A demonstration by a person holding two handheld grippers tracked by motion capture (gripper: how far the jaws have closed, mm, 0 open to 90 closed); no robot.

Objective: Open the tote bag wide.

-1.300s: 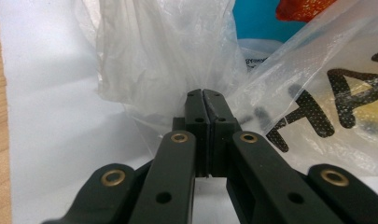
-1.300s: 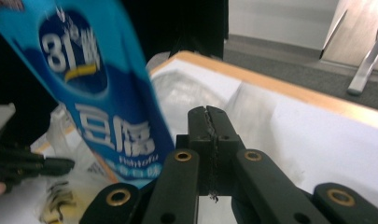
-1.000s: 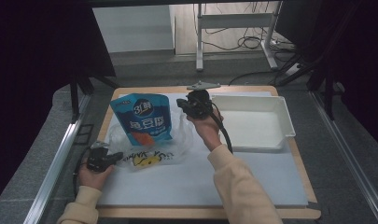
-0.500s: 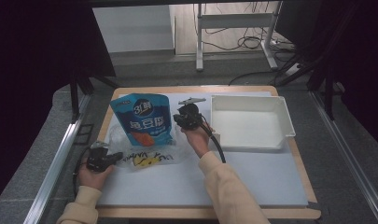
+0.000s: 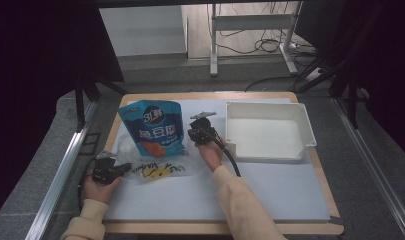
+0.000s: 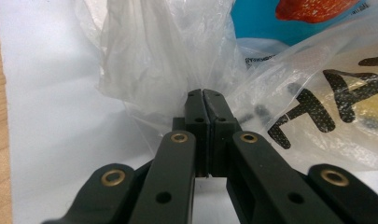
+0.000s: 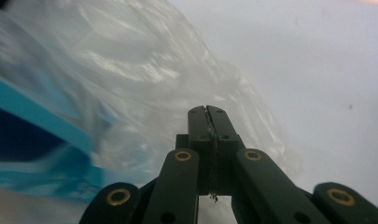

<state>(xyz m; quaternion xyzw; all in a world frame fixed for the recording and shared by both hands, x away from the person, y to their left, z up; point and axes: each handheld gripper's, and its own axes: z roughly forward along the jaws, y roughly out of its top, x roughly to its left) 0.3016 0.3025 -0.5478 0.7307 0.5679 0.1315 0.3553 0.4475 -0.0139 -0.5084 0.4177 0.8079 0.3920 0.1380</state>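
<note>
A blue snack pouch [image 5: 155, 129] lies on the white mat with its lower end inside a clear plastic bag [image 5: 160, 169] printed with black letters. My left gripper [image 5: 126, 168] is at the bag's left end, shut on a gathered fold of its film [image 6: 168, 51], with the pouch [image 6: 270, 18] beyond. My right gripper [image 5: 192, 136] is at the pouch's right edge, low over the mat. Its jaws [image 7: 206, 109] are shut, and thin clear film [image 7: 144, 60] appears pinched between them. The pouch [image 7: 28, 140] shows blurred at its left.
An empty white tray [image 5: 270, 106] stands at the right of the wooden table, close beside the right hand. The white mat [image 5: 270, 190] covers most of the tabletop. A metal rail [image 5: 65, 165] runs along the left side.
The right gripper has come down and a little to the left, from above the pouch's upper right corner to low beside its right edge. The left gripper has kept still.
</note>
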